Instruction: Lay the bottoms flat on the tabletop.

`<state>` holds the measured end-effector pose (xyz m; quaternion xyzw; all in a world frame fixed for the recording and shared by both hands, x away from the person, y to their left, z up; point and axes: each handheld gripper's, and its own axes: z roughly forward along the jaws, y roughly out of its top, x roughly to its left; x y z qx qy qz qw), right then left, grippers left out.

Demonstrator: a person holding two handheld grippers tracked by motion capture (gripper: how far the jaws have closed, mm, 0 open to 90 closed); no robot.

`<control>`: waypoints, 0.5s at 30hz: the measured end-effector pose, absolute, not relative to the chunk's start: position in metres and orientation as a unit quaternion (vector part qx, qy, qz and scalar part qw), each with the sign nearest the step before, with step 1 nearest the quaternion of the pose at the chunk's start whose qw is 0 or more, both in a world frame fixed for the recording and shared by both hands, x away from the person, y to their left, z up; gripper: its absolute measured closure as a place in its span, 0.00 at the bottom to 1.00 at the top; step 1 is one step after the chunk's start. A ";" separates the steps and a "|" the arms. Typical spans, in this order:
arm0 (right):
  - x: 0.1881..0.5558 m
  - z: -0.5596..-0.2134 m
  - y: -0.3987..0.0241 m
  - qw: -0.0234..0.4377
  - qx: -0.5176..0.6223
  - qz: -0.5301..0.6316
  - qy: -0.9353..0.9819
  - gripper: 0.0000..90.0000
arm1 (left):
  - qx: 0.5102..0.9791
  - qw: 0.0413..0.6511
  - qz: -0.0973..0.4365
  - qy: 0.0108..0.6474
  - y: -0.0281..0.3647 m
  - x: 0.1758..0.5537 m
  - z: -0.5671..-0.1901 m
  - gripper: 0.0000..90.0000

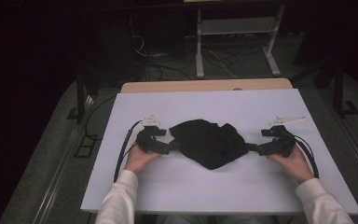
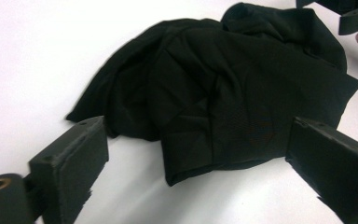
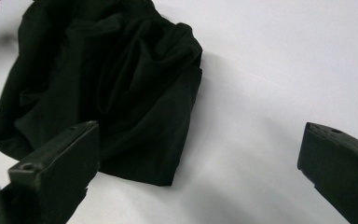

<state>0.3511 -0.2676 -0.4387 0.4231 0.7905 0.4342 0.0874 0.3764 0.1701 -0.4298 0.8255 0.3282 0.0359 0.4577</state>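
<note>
On the white surface (image 1: 242, 186), a crumpled black cloth (image 1: 208, 142) lies between the left tool (image 1: 173, 147) and right tool (image 1: 252, 148), both wide open, gripping nothing.

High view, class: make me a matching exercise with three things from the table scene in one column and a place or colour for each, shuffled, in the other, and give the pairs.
1. black cloth
2. left gripper
3. table

A. white top
B. crumpled in the middle of the table
C. at the cloth's left edge, jaws open

Pairs: 1-B, 2-C, 3-A
</note>
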 end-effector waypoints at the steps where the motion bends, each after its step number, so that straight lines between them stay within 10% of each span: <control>1: 0.352 -0.440 -0.268 0.087 0.424 0.433 0.791 0.00 | 0.827 0.457 0.033 0.327 0.169 0.377 -0.431 0.12; 15: 0.360 -0.455 -0.261 0.048 0.417 0.417 0.806 0.16 | 0.855 0.428 0.011 0.292 0.161 0.382 -0.444 0.53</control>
